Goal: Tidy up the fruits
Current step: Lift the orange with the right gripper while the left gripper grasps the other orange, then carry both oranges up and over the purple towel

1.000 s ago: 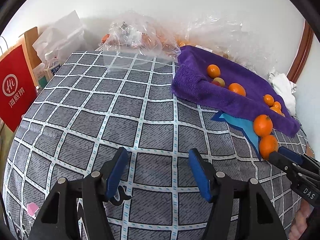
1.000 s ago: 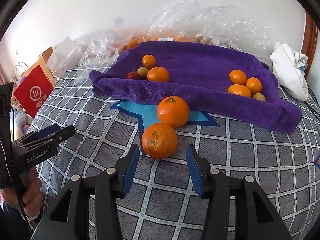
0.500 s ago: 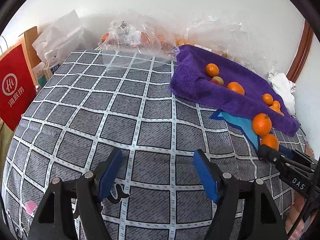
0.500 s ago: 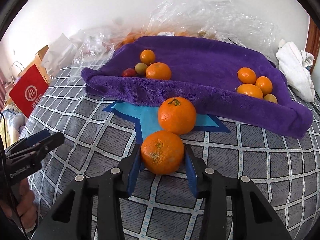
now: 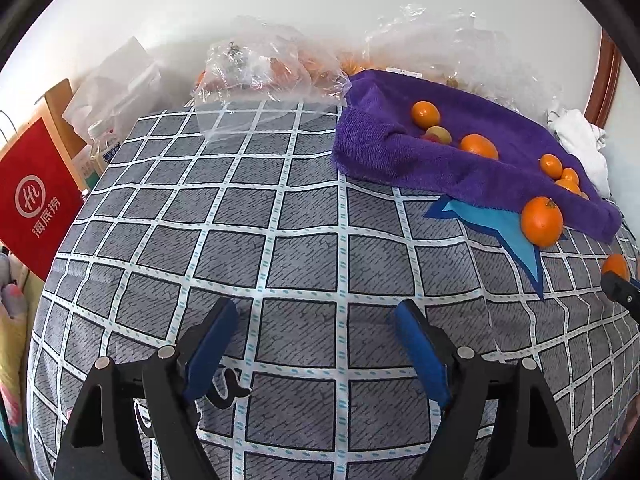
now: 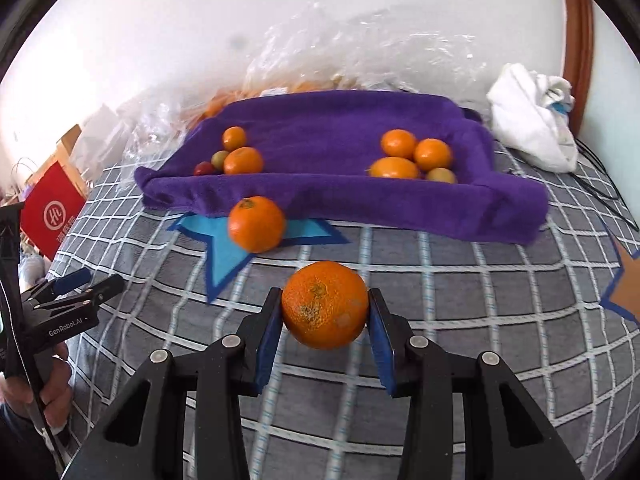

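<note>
My right gripper (image 6: 325, 312) is shut on a large orange (image 6: 325, 305) and holds it above the checked cloth. A second orange (image 6: 256, 223) lies on a blue star patch (image 6: 226, 256) in front of the purple towel (image 6: 344, 196). The towel holds two groups of small fruits, one at the left (image 6: 240, 158) and one at the right (image 6: 416, 156). My left gripper (image 5: 316, 344) is open and empty over the checked cloth, well left of the towel (image 5: 440, 160). The held orange (image 5: 615, 266) shows at the right edge of the left wrist view.
Clear plastic bags (image 5: 264, 76) with fruit lie behind the towel by the wall. A red paper bag (image 5: 34, 200) and a bottle (image 5: 102, 148) stand at the left edge. A white cloth bundle (image 6: 532, 116) lies at the far right.
My right gripper closed on the nearer orange and lifted it off the cloth, moving right. My left gripper drew back slightly and stays open.
</note>
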